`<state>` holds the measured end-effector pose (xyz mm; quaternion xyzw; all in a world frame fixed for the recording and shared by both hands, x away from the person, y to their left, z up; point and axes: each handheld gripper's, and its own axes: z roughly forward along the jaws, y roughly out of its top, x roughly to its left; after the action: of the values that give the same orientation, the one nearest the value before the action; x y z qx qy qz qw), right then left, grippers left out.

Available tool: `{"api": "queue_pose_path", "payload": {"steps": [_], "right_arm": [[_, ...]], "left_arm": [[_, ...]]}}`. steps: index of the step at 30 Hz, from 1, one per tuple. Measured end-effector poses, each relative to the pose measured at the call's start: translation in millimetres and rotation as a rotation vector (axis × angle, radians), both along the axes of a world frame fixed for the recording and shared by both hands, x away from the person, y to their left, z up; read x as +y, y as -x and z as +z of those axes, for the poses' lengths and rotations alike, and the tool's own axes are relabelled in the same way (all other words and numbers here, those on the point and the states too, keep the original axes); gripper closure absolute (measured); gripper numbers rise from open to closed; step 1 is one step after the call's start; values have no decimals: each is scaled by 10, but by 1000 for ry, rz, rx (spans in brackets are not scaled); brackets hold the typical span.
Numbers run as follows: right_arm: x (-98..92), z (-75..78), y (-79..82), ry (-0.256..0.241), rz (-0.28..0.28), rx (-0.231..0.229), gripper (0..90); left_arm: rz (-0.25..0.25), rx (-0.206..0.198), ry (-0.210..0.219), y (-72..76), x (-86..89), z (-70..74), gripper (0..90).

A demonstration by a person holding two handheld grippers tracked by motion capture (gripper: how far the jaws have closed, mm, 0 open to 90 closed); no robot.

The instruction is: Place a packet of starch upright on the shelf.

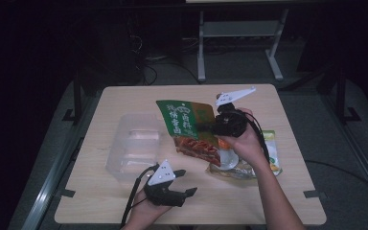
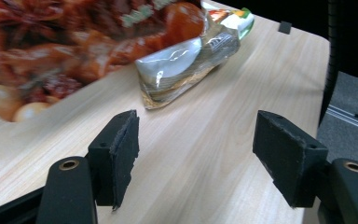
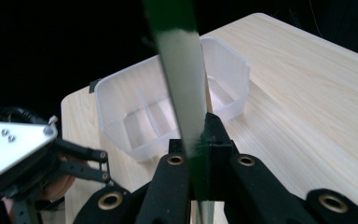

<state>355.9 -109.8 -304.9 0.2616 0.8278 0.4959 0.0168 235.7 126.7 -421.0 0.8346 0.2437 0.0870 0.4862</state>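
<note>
My right gripper (image 1: 210, 125) is shut on a green and red food packet (image 1: 188, 128) and holds it up over the middle of the table. In the right gripper view the packet's edge (image 3: 182, 70) stands between the closed jaws of that gripper (image 3: 196, 144). My left gripper (image 1: 184, 182) rests open near the table's front edge, nothing between its pads (image 2: 121, 144). A clear plastic container (image 1: 133, 146) sits on the left part of the table, also seen past the held packet as the container (image 3: 135, 112).
A second shiny packet (image 1: 256, 163) lies flat on the table under my right hand, and its end (image 2: 186, 60) appears ahead of the left jaws. The wooden table (image 1: 124, 201) ends at dark floor on all sides; a metal frame (image 1: 239, 33) stands behind it.
</note>
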Motion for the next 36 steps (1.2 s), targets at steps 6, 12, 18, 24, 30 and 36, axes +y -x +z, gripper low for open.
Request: {"api": "queue_pose_path", "payload": {"steps": [6, 12, 18, 24, 30, 36], "right_arm": [[118, 123, -61, 0, 11, -18, 893], [265, 205, -143, 2, 33, -17, 893], [470, 257, -244, 5, 55, -33, 893], [691, 307, -322, 5, 85, -41, 894], [845, 378, -374, -9, 92, -50, 893], [998, 369, -458, -16, 103, -47, 894]], "left_arm": [[4, -2, -5, 14, 85, 61, 302], [29, 1, 9, 61, 214, 107, 302], [37, -9, 7, 72, 276, 83, 300], [41, -3, 19, 80, 295, 67, 297], [35, -7, 12, 89, 304, 45, 293], [43, -13, 16, 90, 295, 35, 291]]}}
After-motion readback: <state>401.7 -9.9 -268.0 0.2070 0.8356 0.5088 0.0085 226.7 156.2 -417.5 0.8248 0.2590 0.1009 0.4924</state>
